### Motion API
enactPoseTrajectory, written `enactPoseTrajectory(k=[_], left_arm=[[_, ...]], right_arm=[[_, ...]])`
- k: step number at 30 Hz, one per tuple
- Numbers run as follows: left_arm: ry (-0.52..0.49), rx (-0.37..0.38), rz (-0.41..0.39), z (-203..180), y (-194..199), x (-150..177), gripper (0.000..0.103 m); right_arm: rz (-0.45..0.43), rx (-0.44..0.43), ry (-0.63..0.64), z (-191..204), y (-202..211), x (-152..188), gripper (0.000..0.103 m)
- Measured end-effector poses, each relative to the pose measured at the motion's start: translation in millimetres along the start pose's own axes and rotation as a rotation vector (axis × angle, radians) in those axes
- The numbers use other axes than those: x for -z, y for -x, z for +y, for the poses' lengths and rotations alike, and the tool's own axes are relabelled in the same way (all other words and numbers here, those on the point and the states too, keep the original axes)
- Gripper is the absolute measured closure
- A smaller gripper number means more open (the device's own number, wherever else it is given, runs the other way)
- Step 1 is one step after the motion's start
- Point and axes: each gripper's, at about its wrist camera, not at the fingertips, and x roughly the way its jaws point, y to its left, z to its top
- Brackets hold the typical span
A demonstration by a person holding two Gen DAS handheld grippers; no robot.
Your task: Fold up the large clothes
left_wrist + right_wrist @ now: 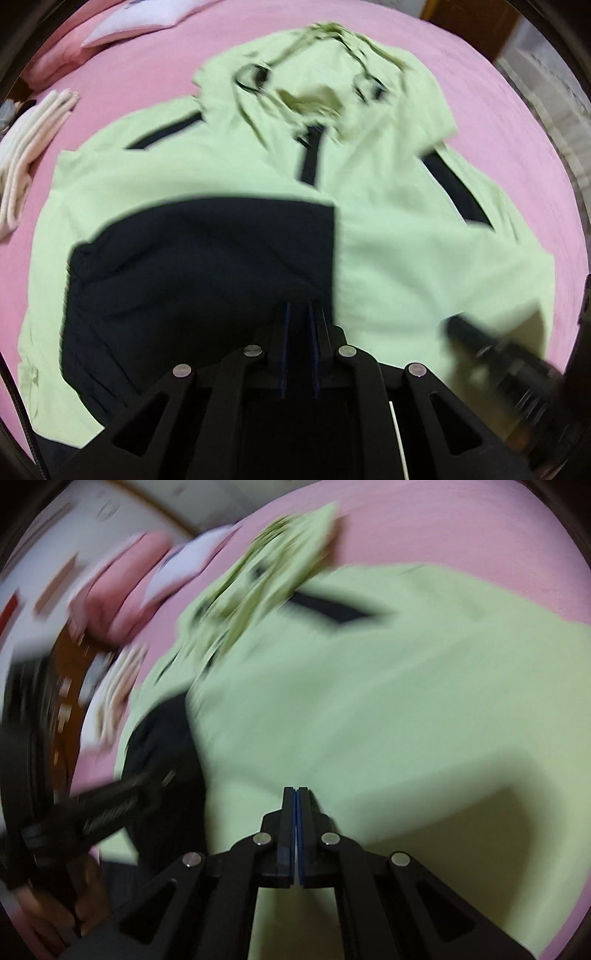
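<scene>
Green jacket [388, 229] spread on pink bed [155, 85], hood unfolded, folding barely begun; left gripper [299, 314] jaws narrow, right gripper [296, 794] jaws closed, both empty.

Supporting surface: a bed with a pink sheet [498, 122], smooth where bare. Lying directly on it, centre: a light green hooded jacket [406, 240] with black panels, spread flat, hood towards the far end, lower part nearest. Far left: a pink pillow [62, 51] with a pale lilac pillow [147, 18] resting partly on it. Left edge, beside the jacket but apart from it: a stack of folded cream cloth [29, 147]. The right wrist view is heavily blurred and confirms the layout only.
</scene>
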Motion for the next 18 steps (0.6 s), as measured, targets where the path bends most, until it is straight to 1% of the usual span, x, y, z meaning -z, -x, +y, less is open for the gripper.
enactPoseTrajectory(k=[1, 3, 4, 5, 6, 8, 10, 11, 12, 13, 14, 15, 16, 18], left_arm=[[-0.005, -0.073, -0.015, 6, 0, -4, 0.092], [-0.013, -0.194, -0.028, 21, -5, -12, 0.091], [-0.010, -0.214, -0.028, 30, -8, -15, 0.091], [0.006, -0.229, -0.026, 44, -12, -17, 0.086], [0.022, -0.227, -0.025, 54, -13, -19, 0.086], [0.053, -0.222, -0.036, 73, -11, -19, 0.086], [0.058, -0.216, -0.042, 86, -16, -20, 0.086], [0.058, -0.216, -0.046, 89, -16, -19, 0.086], [0.057, -0.234, -0.050, 90, -16, -18, 0.086], [0.051, -0.268, -0.055, 92, -18, -18, 0.086], [0.042, -0.283, -0.055, 112, -24, -26, 0.086], [0.035, -0.295, -0.055, 102, -20, -23, 0.086], [0.027, -0.306, -0.052, 98, -23, -29, 0.086], [0.011, -0.313, -0.030, 93, -20, -31, 0.084]], right_arm=[[-0.022, 0.010, -0.015, -11, 6, -8, 0.103], [-0.070, 0.031, -0.060, -37, 20, -20, 0.103], [-0.088, 0.055, -0.080, -47, 27, -22, 0.103], [-0.117, 0.093, -0.103, -62, 38, -24, 0.103], [-0.134, 0.108, -0.119, -73, 44, -24, 0.103], [-0.183, 0.209, -0.170, -101, 65, -19, 0.103], [-0.212, 0.274, -0.221, -118, 80, -15, 0.103], [-0.214, 0.349, -0.234, -124, 84, -14, 0.103], [-0.214, 0.423, -0.235, -127, 87, -11, 0.103], [-0.214, 0.465, -0.239, -132, 89, -9, 0.103], [-0.210, 0.465, -0.251, -134, 90, -8, 0.103], [-0.205, 0.473, -0.263, -133, 90, -9, 0.103], [-0.194, 0.497, -0.256, -130, 89, -12, 0.103], [-0.167, 0.549, -0.218, -116, 88, -21, 0.103]])
